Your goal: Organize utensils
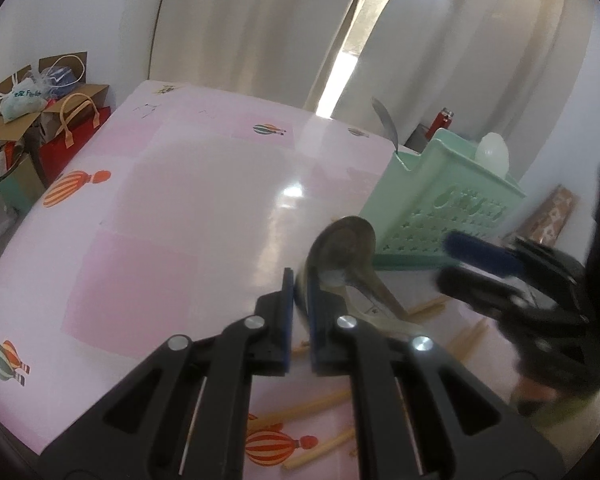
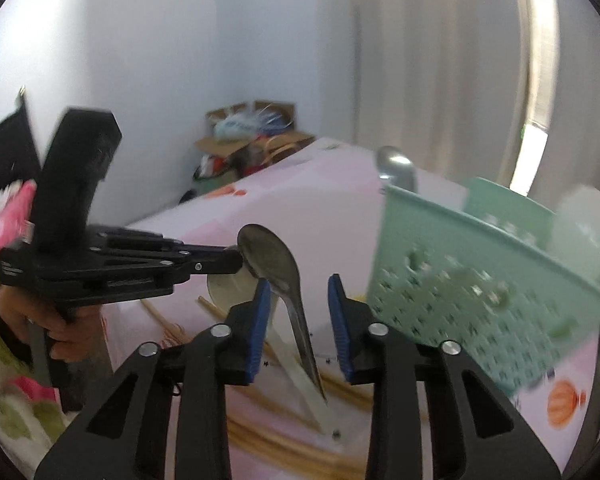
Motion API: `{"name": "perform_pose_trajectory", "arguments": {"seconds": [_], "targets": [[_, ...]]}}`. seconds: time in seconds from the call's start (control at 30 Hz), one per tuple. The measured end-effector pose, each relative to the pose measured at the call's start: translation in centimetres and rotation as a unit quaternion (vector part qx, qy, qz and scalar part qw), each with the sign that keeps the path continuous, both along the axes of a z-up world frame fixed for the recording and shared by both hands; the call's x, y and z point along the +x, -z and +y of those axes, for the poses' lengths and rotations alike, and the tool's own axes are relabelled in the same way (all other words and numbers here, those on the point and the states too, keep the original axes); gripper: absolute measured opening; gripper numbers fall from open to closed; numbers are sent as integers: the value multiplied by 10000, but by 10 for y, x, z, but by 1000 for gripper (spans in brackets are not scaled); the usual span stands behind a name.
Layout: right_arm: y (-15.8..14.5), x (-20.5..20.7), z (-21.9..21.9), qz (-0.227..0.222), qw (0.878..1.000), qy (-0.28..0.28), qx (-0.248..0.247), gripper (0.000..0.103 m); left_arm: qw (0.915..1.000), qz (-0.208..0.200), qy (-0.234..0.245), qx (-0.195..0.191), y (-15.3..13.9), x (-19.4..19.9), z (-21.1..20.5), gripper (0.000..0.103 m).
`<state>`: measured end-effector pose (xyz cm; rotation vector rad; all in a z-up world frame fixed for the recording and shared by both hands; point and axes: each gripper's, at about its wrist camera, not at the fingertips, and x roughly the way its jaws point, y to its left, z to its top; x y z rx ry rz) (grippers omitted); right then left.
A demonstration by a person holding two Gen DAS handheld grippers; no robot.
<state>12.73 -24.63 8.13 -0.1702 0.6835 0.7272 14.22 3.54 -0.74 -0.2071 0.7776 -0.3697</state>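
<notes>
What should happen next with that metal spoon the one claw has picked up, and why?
Probably carry it over to the green basket and lower it in. The left gripper is shut on the spoon, lifted off the table; another spoon stands in the basket already. The right gripper is open.

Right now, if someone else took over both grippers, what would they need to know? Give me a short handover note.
Left gripper: shut on the metal spoon, gripping it at the edge of the bowl and holding it above the table.
Right gripper: open, holding nothing, its fingers on either side of the spoon's handle.
Green basket: on the pink table just beyond the spoon; it already holds another metal spoon and something white, too blurred to name.
Left: the held spoon, a pale spoon beneath it, and the wooden chopsticks scattered on the table.
</notes>
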Motion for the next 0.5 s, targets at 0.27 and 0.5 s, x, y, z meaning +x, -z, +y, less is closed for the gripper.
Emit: {"name": "perform_pose_trajectory", "arguments": {"seconds": [0.27, 0.5], "targets": [[5, 27, 19, 186, 9980, -597, -115, 15, 9998, -95, 159, -2, 3, 0, 2, 5], [10, 33, 28, 76, 9969, -700, -341, 5, 9995, -178, 234, 78, 0, -2, 0, 5]]}}
